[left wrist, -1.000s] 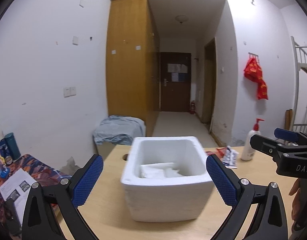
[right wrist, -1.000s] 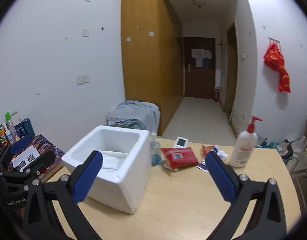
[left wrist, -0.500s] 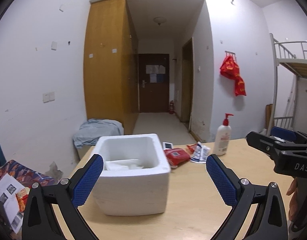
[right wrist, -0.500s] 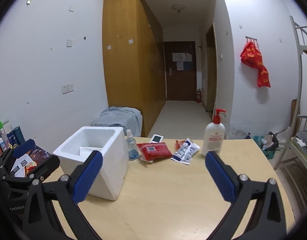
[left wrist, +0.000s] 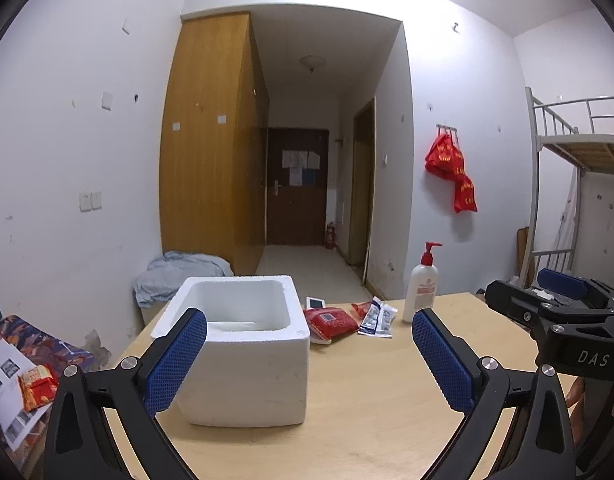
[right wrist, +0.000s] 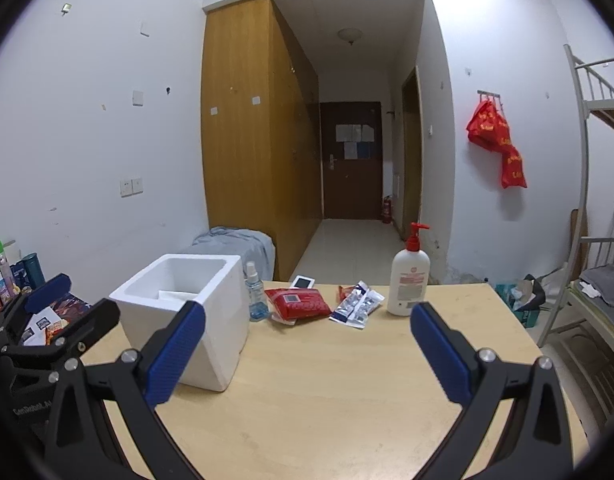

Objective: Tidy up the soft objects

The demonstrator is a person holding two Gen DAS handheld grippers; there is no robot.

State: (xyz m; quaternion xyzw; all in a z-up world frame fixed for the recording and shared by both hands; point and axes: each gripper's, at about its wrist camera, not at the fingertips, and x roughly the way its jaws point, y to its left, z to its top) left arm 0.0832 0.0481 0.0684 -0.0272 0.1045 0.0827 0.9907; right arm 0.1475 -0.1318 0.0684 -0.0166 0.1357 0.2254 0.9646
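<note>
Red soft tissue pack (right wrist: 298,302) lies on counter (right wrist: 347,392), 12 o'clock, just beside white foam box (right wrist: 187,312). Both hand-held grippers, left (left wrist: 309,360) and right (right wrist: 307,350), wide, empty. We're pre-grasp; next, reach and pinch it.

right claw (right wrist: 307,354) wide apart, empty | foam box (right wrist: 195,312) left | red pack (right wrist: 297,301) beside spray bottle (right wrist: 256,297)

White walls, a tall wooden wardrobe (right wrist: 247,128), a dark door (right wrist: 351,160) down the hallway.
</note>
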